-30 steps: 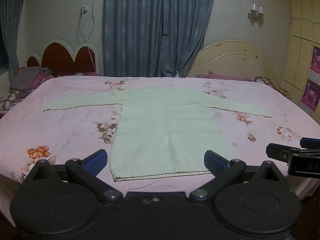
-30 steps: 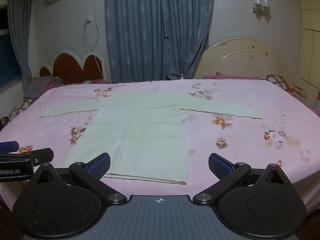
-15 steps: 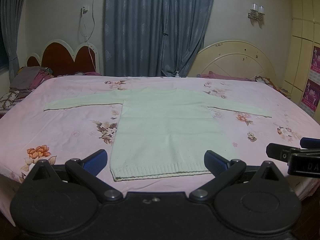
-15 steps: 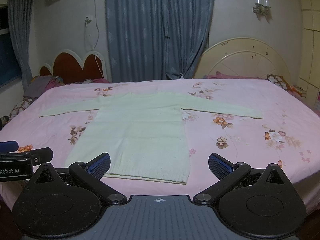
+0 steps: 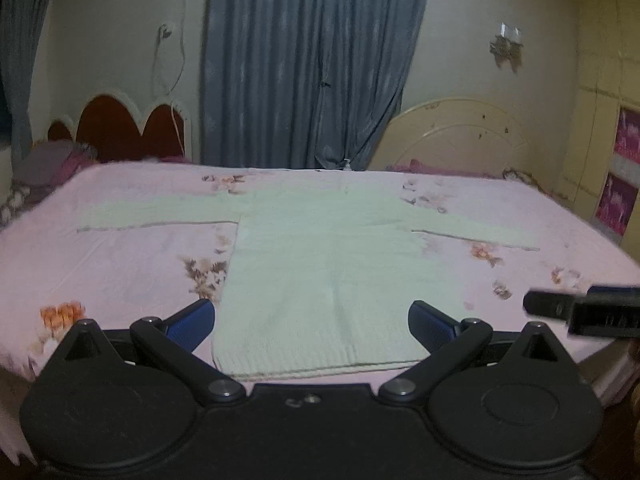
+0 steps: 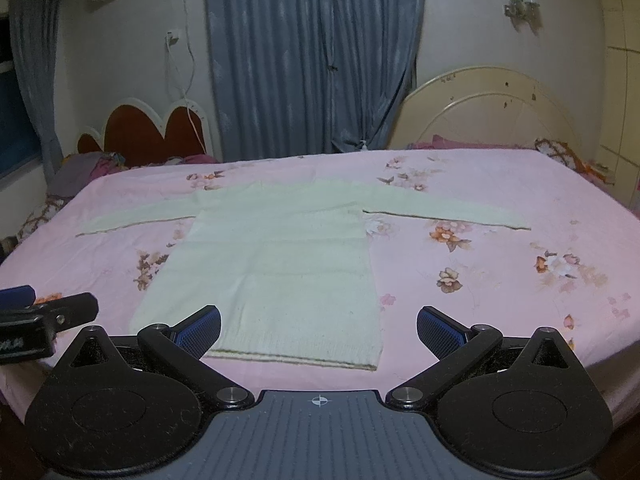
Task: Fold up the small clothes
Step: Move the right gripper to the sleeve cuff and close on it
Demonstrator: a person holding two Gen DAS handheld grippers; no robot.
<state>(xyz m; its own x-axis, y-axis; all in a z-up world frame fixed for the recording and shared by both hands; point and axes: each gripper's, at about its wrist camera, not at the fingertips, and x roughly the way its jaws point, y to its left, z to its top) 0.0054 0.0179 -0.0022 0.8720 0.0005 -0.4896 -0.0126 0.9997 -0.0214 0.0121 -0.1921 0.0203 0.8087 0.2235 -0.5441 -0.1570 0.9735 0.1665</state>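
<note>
A pale green knit sweater (image 5: 332, 272) lies flat on the pink floral bedsheet (image 5: 120, 264), both sleeves spread out, hem toward me. It also shows in the right wrist view (image 6: 276, 272). My left gripper (image 5: 312, 320) is open and empty, just short of the hem, its fingers straddling the hem's width. My right gripper (image 6: 318, 328) is open and empty, in front of the hem's right part. Each gripper shows at the edge of the other's view: the right gripper (image 5: 584, 310) and the left gripper (image 6: 40, 316).
The bed (image 6: 500, 280) fills the view, with its near edge just under the grippers. Headboards (image 6: 148, 132) and blue curtains (image 6: 316, 60) stand behind it. Pillows and bedding (image 5: 48, 164) lie at the far left.
The left wrist view has blurred and shifted slightly, with the sweater hem now a little closer. The right gripper has edged forward slightly. Both stay open.
</note>
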